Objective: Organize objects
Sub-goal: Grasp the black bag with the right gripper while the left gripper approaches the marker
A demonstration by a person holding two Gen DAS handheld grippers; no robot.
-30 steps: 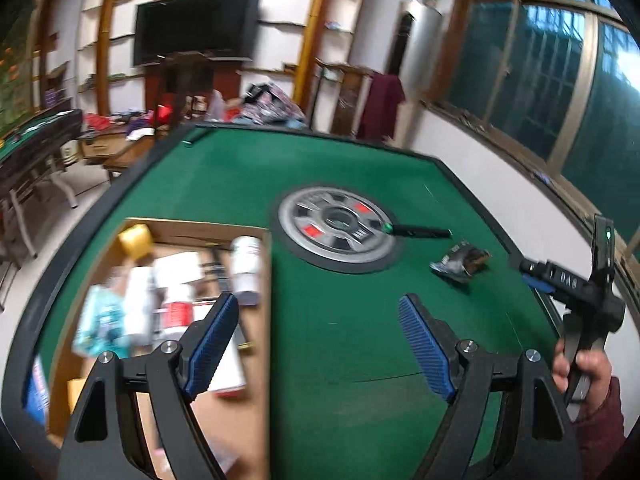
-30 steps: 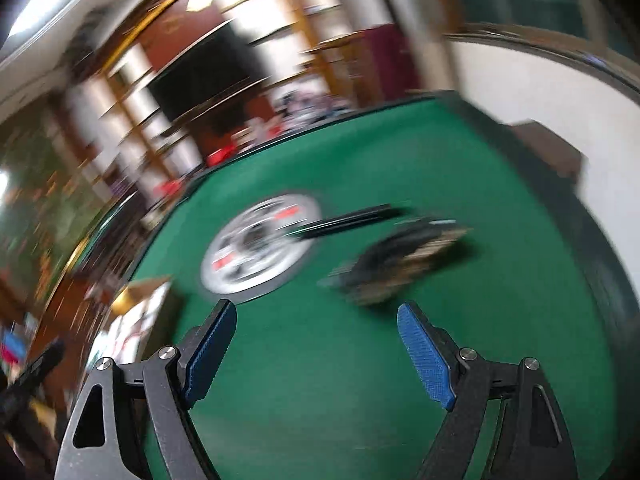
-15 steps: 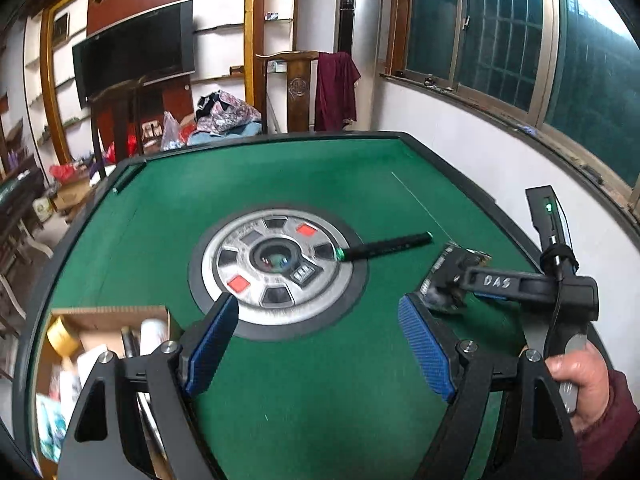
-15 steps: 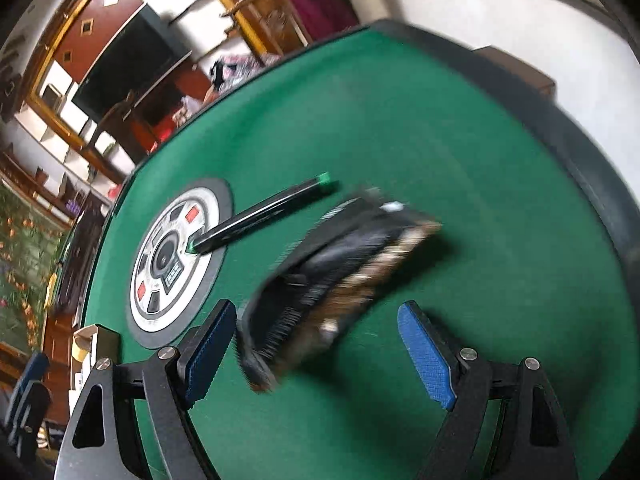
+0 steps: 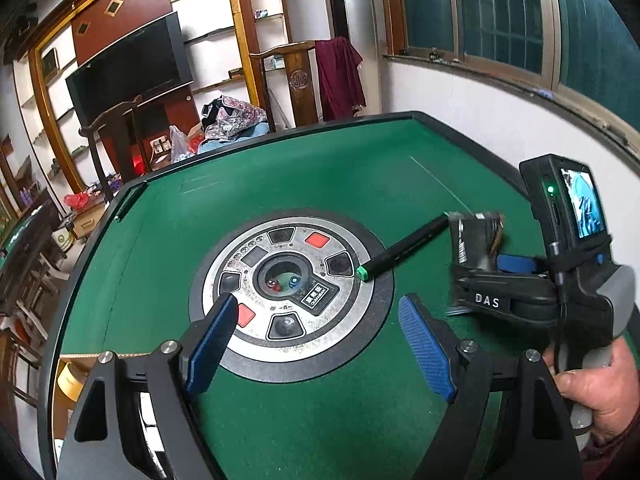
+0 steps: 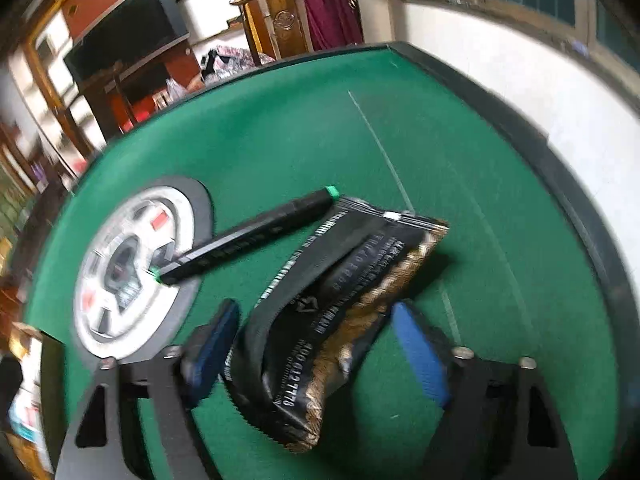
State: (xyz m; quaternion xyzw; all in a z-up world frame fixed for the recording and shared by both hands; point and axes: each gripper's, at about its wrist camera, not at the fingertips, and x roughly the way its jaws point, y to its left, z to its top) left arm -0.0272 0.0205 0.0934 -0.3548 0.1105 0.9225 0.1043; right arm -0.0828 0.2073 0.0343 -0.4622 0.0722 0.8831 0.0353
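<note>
The black snack packet [image 6: 336, 312] is blurred, its long axis running away between the right claw [image 6: 312, 340], whose narrowing jaws were just closing without visibly gripping. The left claw [image 5: 320, 344] is held wide, empty.

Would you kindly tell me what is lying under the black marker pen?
One green-capped end of the black marker pen rests on the round control panel; the rest lies over the green table. Its other end meets the black snack packet, so contact there is hidden.
</note>
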